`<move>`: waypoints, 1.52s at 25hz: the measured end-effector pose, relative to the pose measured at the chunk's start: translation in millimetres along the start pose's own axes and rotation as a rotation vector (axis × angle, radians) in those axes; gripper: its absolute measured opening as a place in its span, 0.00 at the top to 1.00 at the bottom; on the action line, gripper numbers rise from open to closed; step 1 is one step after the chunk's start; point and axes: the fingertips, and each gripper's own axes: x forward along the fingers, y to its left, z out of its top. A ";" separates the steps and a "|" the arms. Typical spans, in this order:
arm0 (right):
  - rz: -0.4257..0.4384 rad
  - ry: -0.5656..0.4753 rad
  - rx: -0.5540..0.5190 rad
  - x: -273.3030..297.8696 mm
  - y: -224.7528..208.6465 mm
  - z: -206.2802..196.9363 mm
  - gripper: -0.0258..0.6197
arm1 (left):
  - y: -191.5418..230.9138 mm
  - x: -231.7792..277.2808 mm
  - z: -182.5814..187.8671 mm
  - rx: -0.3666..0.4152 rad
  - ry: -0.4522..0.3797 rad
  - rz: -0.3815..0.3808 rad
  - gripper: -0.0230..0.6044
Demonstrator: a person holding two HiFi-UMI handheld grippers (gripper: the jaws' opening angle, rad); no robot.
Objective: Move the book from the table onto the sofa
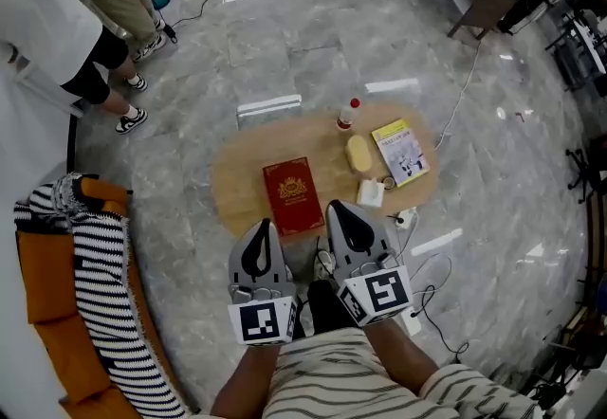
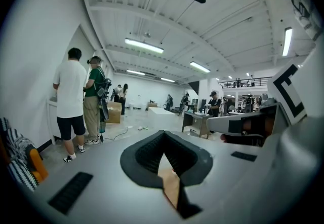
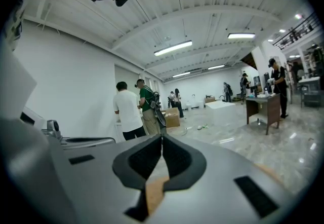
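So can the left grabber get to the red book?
Probably yes: the red book lies by the near edge of the table, right ahead of the left gripper, nothing between them. Its jaws are shut, so they must open first.

My left gripper (image 1: 263,222) and right gripper (image 1: 338,207) have shells of matt grey plastic, with black ribbed pads (image 2: 146,155). The table (image 1: 237,185) is light wood, smooth and matt. The book (image 1: 293,196) at its front edge has a red, slightly shiny cover. The floor (image 1: 313,38) is glossy polished stone.
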 end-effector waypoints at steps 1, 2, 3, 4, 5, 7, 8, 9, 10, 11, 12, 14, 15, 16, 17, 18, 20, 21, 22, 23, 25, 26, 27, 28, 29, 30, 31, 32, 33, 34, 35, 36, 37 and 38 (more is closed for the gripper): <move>0.000 0.009 0.005 4.5 -3.8 -7.6 0.94 | 1.4 4.4 -6.9 -0.001 0.008 0.005 0.96; -0.001 0.019 0.010 8.8 -7.7 -15.2 0.94 | 2.5 8.9 -13.7 -0.002 0.016 0.009 0.96; -0.002 0.029 0.015 12.9 -11.7 -22.7 0.94 | 3.1 13.4 -20.2 -0.003 0.023 0.012 0.96; -0.003 0.040 0.021 16.3 -15.6 -30.0 0.94 | 3.3 17.6 -26.7 -0.004 0.031 0.015 0.96; -0.005 0.053 0.027 18.8 -18.7 -37.3 0.94 | 3.4 20.9 -33.2 -0.006 0.040 0.018 0.96; -0.005 0.077 0.040 23.0 -22.2 -53.0 0.94 | 4.1 25.8 -46.7 -0.013 0.059 0.023 0.96; -0.003 0.089 0.047 25.7 -23.4 -61.3 0.94 | 5.0 28.3 -53.5 -0.018 0.068 0.027 0.96; 0.000 0.102 0.055 28.8 -24.7 -69.4 0.94 | 5.9 31.1 -60.2 -0.022 0.076 0.031 0.96; 0.001 0.114 0.066 31.9 -26.4 -76.6 0.94 | 6.7 34.1 -66.6 -0.025 0.084 0.034 0.96; -0.002 0.124 0.077 35.0 -28.6 -83.0 0.94 | 7.4 36.8 -73.0 -0.026 0.091 0.037 0.96; -0.005 0.131 0.084 37.9 -30.6 -88.6 0.94 | 8.0 39.3 -79.4 -0.028 0.099 0.039 0.96; -0.009 0.145 0.085 43.5 -33.3 -100.0 0.94 | 9.5 42.9 -93.3 -0.035 0.116 0.048 0.96; -0.009 0.153 0.082 46.2 -33.9 -106.3 0.94 | 10.5 44.5 -100.5 -0.039 0.125 0.054 0.96; -0.009 0.162 0.078 48.6 -34.6 -112.9 0.94 | 11.6 46.1 -107.7 -0.043 0.134 0.058 0.96; -0.010 0.171 0.074 50.8 -35.6 -120.0 0.94 | 12.6 48.0 -114.9 -0.046 0.143 0.062 0.96; -0.013 0.181 0.072 52.7 -37.3 -127.5 0.94 | 13.3 50.1 -122.3 -0.050 0.153 0.064 0.96; -0.019 0.208 0.075 55.6 -42.3 -144.4 0.94 | 13.8 54.3 -137.9 -0.060 0.174 0.066 0.96; -0.023 0.223 0.078 56.6 -45.0 -153.7 0.94 | 13.7 56.2 -146.5 -0.065 0.187 0.065 0.96; -0.025 0.238 0.082 57.5 -47.8 -163.1 0.94 | 13.3 57.8 -156.0 -0.070 0.204 0.063 0.96; -0.028 0.253 0.083 58.3 -50.7 -172.5 0.94 | 12.7 59.6 -166.2 -0.075 0.222 0.061 0.96; -0.035 0.285 0.088 60.1 -57.2 -191.9 0.94 | 11.3 63.2 -187.3 -0.092 0.261 0.057 0.96; -0.039 0.301 0.094 61.2 -60.2 -201.9 0.94 | 10.8 64.6 -197.0 -0.103 0.278 0.055 0.96; -0.043 0.317 0.102 62.4 -62.6 -211.8 0.94 | 10.7 65.7 -206.0 -0.114 0.293 0.054 0.96; -0.046 0.329 0.110 64.2 -64.7 -221.2 0.94 | 10.8 66.9 -215.1 -0.124 0.305 0.053 0.96; -0.050 0.339 0.119 66.6 -66.5 -230.1 0.94 | 11.1 68.5 -224.6 -0.130 0.316 0.049 0.96; -0.055 0.347 0.127 69.4 -68.5 -238.4 0.94 | 11.1 70.6 -234.0 -0.130 0.326 0.044 0.96; -0.060 0.354 0.134 71.8 -71.0 -246.1 0.94 | 10.6 73.1 -243.2 -0.129 0.336 0.039 0.96; -0.065 0.360 0.138 73.7 -73.6 -253.4 0.94 | 9.4 75.4 -252.5 -0.128 0.347 0.034 0.96; -0.067 0.369 0.140 75.2 -75.7 -260.6 0.94 | 8.3 77.2 -261.9 -0.130 0.362 0.029 0.96; -0.065 0.379 0.144 76.4 -76.6 -267.5 0.94 | 7.8 78.2 -271.0 -0.135 0.378 0.027 0.96; -0.061 0.389 0.149 77.7 -76.3 -274.3 0.94 | 8.4 78.6 -279.5 -0.141 0.393 0.026 0.96; -0.056 0.400 0.153 79.1 -75.7 -280.8 0.94 | 9.4 78.9 -287.7 -0.146 0.408 0.027 0.96; -0.052 0.410 0.156 80.5 -75.6 -287.1 0.94 | 10.0 79.4 -295.8 -0.152 0.422 0.026 0.96; -0.050 0.421 0.159 81.7 -76.5 -293.4 0.94 | 10.0 80.3 -304.2 -0.160 0.437 0.024 0.96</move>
